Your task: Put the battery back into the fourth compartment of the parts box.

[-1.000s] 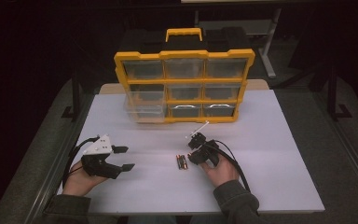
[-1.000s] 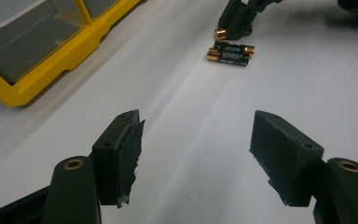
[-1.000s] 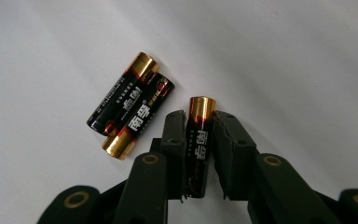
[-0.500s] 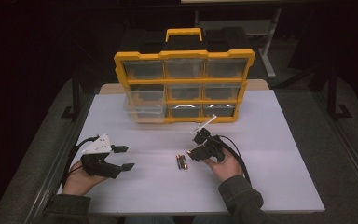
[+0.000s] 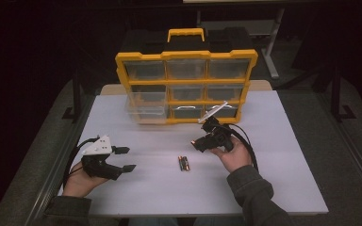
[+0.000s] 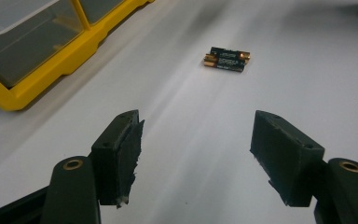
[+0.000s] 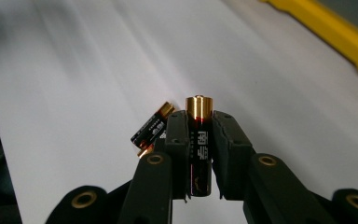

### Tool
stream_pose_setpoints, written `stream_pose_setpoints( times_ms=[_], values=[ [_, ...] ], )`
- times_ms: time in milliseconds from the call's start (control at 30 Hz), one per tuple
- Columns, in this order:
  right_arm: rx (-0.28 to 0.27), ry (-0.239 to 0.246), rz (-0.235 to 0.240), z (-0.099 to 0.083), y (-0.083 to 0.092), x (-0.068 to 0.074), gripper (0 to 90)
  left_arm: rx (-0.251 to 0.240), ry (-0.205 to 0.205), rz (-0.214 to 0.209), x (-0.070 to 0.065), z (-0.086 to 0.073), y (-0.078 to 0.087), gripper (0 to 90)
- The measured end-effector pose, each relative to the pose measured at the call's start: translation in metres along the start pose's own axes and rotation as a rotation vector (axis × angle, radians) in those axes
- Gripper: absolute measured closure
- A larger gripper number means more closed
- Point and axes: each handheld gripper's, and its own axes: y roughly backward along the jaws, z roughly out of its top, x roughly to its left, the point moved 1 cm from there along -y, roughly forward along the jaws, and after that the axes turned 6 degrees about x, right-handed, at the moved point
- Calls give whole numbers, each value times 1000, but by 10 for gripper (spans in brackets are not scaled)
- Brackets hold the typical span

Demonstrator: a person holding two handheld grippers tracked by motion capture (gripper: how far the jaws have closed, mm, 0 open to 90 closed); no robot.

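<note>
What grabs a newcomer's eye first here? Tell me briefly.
The yellow and black plastic organiser box with clear drawers stands at the far side of the white table. Nearer, the right claw grips a black and gold battery, lifted above two matching batteries lying side by side on the table, while the left claw waits open.

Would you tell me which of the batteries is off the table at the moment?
The battery clamped between the right gripper jaws, gold cap pointing out past the jaw tips. The other batteries lie side by side on the white table.
</note>
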Motion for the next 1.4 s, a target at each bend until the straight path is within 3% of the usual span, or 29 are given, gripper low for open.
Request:
stream_pose_setpoints(
  times_ms=[100, 433, 767, 867, 1400],
  values=[
    [1, 10, -8, 6, 9, 0, 758, -10, 18, -3, -1, 0, -1, 328],
    [-8, 88, -11, 28, 38, 3, 758, -21, 8, -5, -1, 2, -1, 329],
    [-47, 108, -3, 53, 65, -3, 758, -24, 7, -7, 1, 2, -1, 328],
    [-54, 105, -6, 58, 70, -3, 758, -18, 12, -10, 2, 2, -2, 328],
    [-71, 184, -31, 111, 92, 6, 758, -23, 12, -11, 4, 2, -1, 328]
  ],
)
